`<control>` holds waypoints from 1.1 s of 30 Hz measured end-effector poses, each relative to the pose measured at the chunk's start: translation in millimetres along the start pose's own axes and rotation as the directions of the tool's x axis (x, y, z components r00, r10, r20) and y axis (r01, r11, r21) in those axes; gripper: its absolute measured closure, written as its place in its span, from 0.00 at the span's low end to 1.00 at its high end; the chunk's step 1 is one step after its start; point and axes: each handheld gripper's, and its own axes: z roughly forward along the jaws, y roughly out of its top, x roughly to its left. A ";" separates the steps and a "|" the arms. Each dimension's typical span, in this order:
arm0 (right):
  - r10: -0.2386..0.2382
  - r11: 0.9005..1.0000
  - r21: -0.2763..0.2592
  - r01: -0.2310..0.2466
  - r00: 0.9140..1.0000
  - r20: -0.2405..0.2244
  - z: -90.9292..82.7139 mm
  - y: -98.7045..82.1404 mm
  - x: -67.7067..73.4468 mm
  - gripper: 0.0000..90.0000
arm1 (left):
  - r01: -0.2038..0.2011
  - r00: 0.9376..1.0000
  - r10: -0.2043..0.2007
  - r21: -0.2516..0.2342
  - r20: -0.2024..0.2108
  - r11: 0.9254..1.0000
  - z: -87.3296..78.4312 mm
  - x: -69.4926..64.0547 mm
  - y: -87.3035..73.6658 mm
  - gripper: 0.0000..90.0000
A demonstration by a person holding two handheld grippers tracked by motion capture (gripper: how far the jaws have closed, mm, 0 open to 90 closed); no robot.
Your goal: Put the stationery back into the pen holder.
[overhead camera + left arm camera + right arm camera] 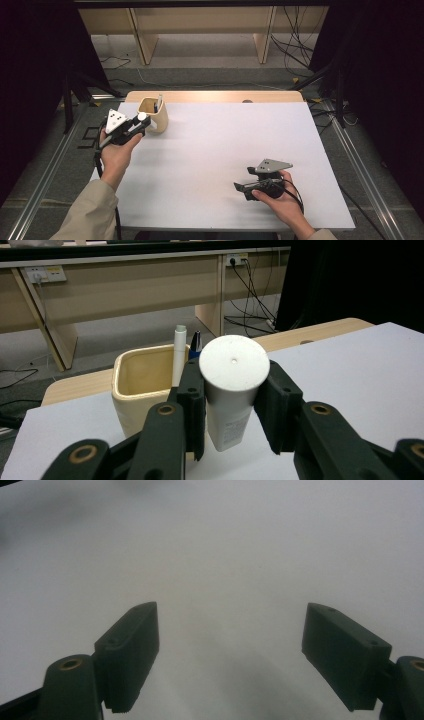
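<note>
A white tube (234, 390) with a round flat cap stands upright between the jaws of my left gripper (232, 412), which is shut on it. In the high view that gripper (141, 123) is at the table's far left, with the tube's cap (142, 116) showing at its tip. Just behind the tube sits a cream cup (140, 385) (156, 119) holding a white pen (179, 352) and a dark blue pen (196, 342). My right gripper (241, 189) hovers low over the near right of the table. Its jaws stand wide apart with nothing between them (230, 650).
The white tabletop (225, 145) has a wooden strip (215, 96) along its far edge. Beyond it stands a wooden bench (200, 25) on the floor, with cables (295, 45) at the right. Metal rails (40, 190) run along both sides of the table.
</note>
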 end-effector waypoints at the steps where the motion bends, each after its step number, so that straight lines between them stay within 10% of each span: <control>1: 0.002 1.000 0.001 -0.002 1.000 0.000 -0.1 0.0 0.1 0.27 | 0.000 1.000 0.000 0.000 -0.002 1.000 0.4 0.4 0.1 0.74; 33: 0.003 1.000 0.003 -0.003 1.000 -0.001 0.4 0.0 0.4 0.27 | 0.010 0.999 -0.010 -0.001 -0.045 1.000 9.3 17.0 11.4 0.74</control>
